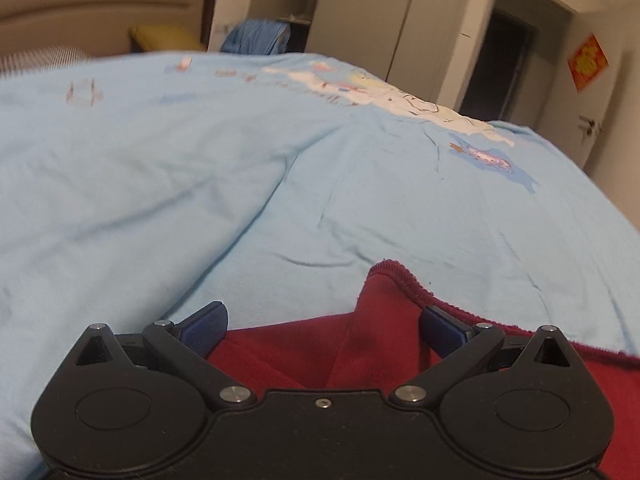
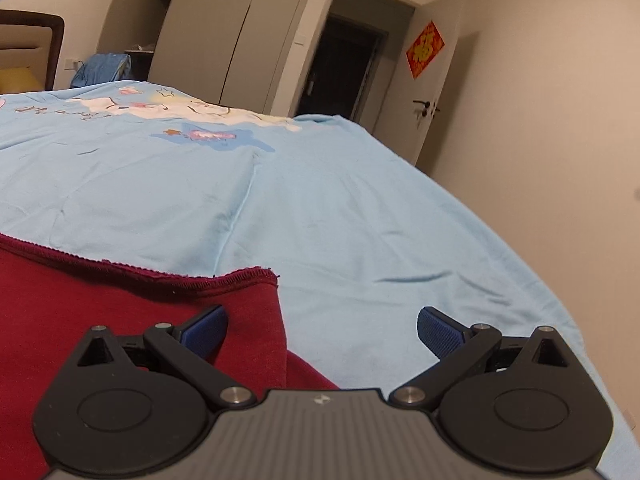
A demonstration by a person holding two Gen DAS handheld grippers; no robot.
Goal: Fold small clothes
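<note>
A dark red garment [image 1: 380, 340] with a stitched hem lies on the light blue bedsheet [image 1: 200, 180]. In the left wrist view its left corner is folded up into a peak between the wide-apart blue pads, and my left gripper [image 1: 322, 326] is open just above it without pressing on it. In the right wrist view the red garment [image 2: 120, 304] ends in a right corner below my right gripper [image 2: 320, 328], which is open. The left pad hangs over the cloth and the right pad over bare bedsheet [image 2: 360, 220].
The bed has a cartoon print [image 2: 168, 110] far across it and a padded headboard [image 1: 100, 12] at the back left. A blue heap [image 1: 256, 36] lies beyond the bed. Wardrobe doors [image 2: 224, 32], a dark doorway [image 2: 340, 64] and an open door [image 2: 432, 92] stand behind.
</note>
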